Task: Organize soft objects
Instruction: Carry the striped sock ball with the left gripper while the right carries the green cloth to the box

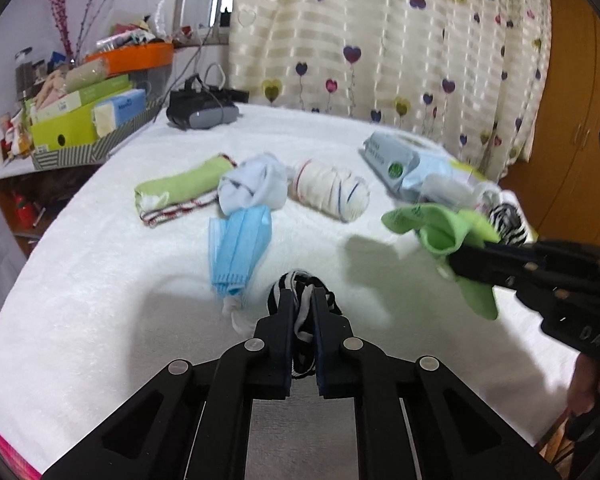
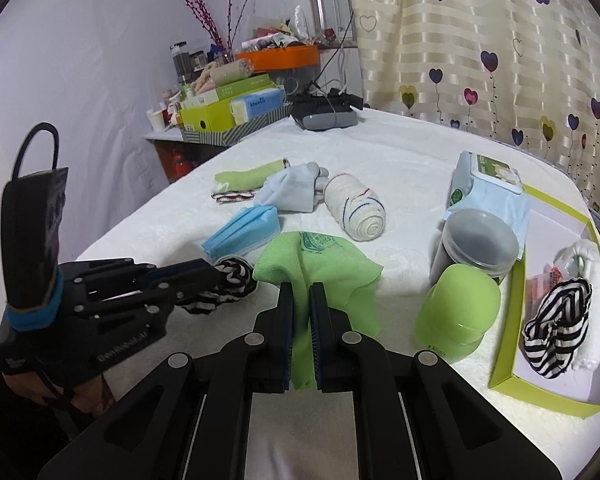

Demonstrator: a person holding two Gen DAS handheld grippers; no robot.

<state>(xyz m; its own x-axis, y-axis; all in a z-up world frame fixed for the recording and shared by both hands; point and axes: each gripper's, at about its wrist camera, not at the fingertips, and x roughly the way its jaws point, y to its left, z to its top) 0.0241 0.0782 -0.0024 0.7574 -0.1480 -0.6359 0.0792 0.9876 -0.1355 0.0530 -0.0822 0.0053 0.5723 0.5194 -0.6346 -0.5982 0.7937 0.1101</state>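
My left gripper (image 1: pixel 303 294) is shut on a black-and-white striped sock (image 1: pixel 300 282), which also shows in the right wrist view as the striped sock (image 2: pixel 230 276) held just above the white towel. My right gripper (image 2: pixel 302 288) is shut on a light green cloth (image 2: pixel 316 264); from the left wrist view the green cloth (image 1: pixel 444 228) hangs from that gripper at the right. On the towel lie a blue face mask (image 1: pixel 238 244), a pale blue sock bundle (image 1: pixel 252 188), a rolled white cloth (image 1: pixel 332 190) and a folded green towel (image 1: pixel 180 192).
A green-rimmed box (image 2: pixel 508 364) at the right holds another striped sock (image 2: pixel 556 320) and a white roll. Beside it stand a green cup (image 2: pixel 458 312), a clear jar (image 2: pixel 476 244) and a wipes pack (image 2: pixel 488 184). A headset (image 2: pixel 324 114) and a cluttered shelf (image 2: pixel 228 120) sit at the back.
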